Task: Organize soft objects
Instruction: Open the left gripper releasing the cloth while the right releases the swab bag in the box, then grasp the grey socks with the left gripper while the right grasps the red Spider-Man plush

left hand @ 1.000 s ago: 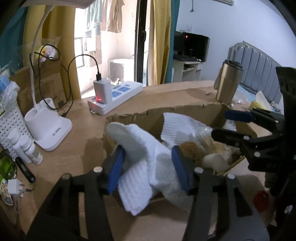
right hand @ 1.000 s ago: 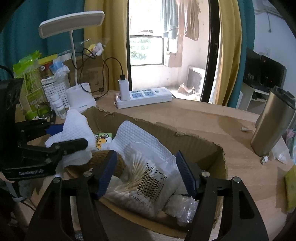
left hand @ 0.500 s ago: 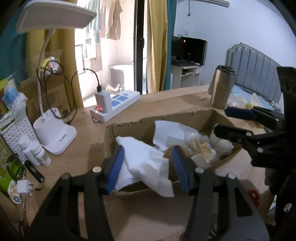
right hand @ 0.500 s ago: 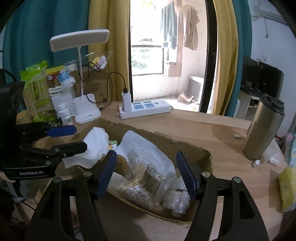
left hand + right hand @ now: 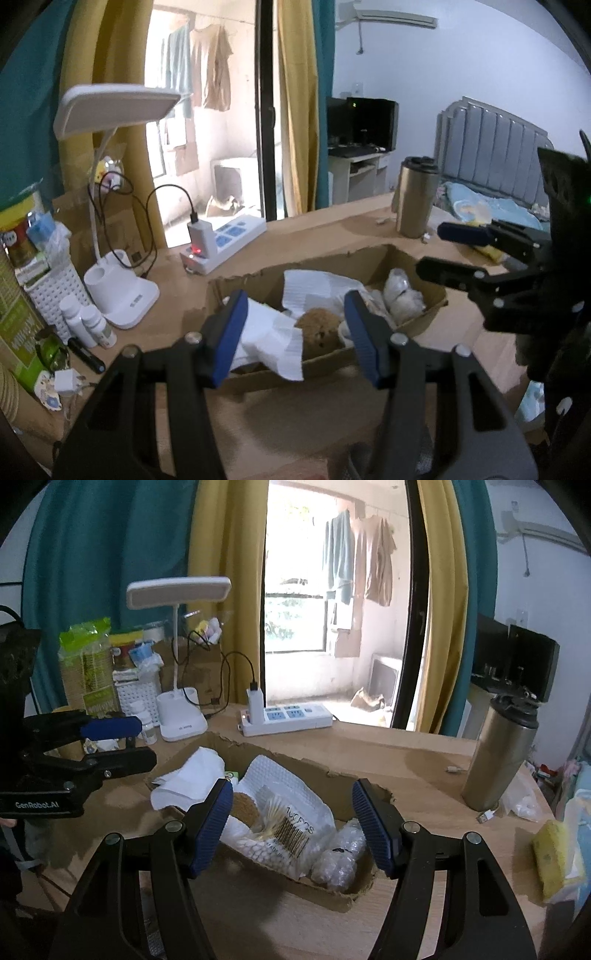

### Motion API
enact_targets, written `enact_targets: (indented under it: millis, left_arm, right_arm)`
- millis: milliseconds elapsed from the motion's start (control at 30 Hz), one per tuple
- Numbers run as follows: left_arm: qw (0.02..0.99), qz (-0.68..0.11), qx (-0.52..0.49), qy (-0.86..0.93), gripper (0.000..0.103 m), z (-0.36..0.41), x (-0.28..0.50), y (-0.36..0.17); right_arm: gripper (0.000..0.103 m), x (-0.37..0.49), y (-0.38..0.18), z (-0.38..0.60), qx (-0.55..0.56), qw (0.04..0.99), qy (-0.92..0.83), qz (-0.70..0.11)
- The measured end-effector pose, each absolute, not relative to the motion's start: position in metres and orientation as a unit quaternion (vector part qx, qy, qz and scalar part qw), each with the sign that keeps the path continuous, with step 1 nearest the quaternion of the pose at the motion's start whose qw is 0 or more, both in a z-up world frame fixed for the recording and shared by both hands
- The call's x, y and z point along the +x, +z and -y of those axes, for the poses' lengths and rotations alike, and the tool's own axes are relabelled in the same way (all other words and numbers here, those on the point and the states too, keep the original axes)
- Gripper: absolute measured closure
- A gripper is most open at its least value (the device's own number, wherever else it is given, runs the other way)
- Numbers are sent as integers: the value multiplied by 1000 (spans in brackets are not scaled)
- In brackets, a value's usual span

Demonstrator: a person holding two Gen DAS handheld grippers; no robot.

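On the wooden desk (image 5: 424, 760) sits a shallow cardboard box (image 5: 295, 880) with torn, ragged edges. From the right wrist view, going left to right inside it: a soft white waffle-weave cloth (image 5: 192, 779) draped over the rim at 9 o'clock, a coarse brown round sponge (image 5: 245, 806), a clear crinkly bag of cotton swabs (image 5: 284, 834) printed "100PCS" with a barcode, and a knot of bubble wrap (image 5: 338, 853) at 4 o'clock. Beyond the box, at 12 o'clock, lies a glossy white power strip (image 5: 288, 718); a brushed-steel tumbler (image 5: 496, 751) stands at 2 o'clock.

The left gripper (image 5: 293, 334) – its body marked "GenRobot.AI" – hangs above the cloth end, ribbed blue pads apart, gripping nothing. The right gripper (image 5: 291, 825) is likewise released over the swabs, touching nothing
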State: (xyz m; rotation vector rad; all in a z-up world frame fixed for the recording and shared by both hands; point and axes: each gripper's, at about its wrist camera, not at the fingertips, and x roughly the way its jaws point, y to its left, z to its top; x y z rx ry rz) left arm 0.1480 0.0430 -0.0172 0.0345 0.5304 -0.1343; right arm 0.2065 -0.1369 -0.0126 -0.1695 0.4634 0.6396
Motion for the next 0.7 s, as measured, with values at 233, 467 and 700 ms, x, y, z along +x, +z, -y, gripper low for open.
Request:
enact_targets:
  millis: [233,467,700]
  left_arm:
    - [968,-239,35,-71,46,-32,118,-3]
    - [970,-230,22,-81,37,-24,93,0]
    - [966,-242,-21,-85,37,-23,81,-9]
  right_arm:
    - [32,192,-12,145,-85,918,314,-226]
    - [32,175,-12,151,-98,914,319,-231]
    - [32,156,-6,157,-95,914,325,-223]
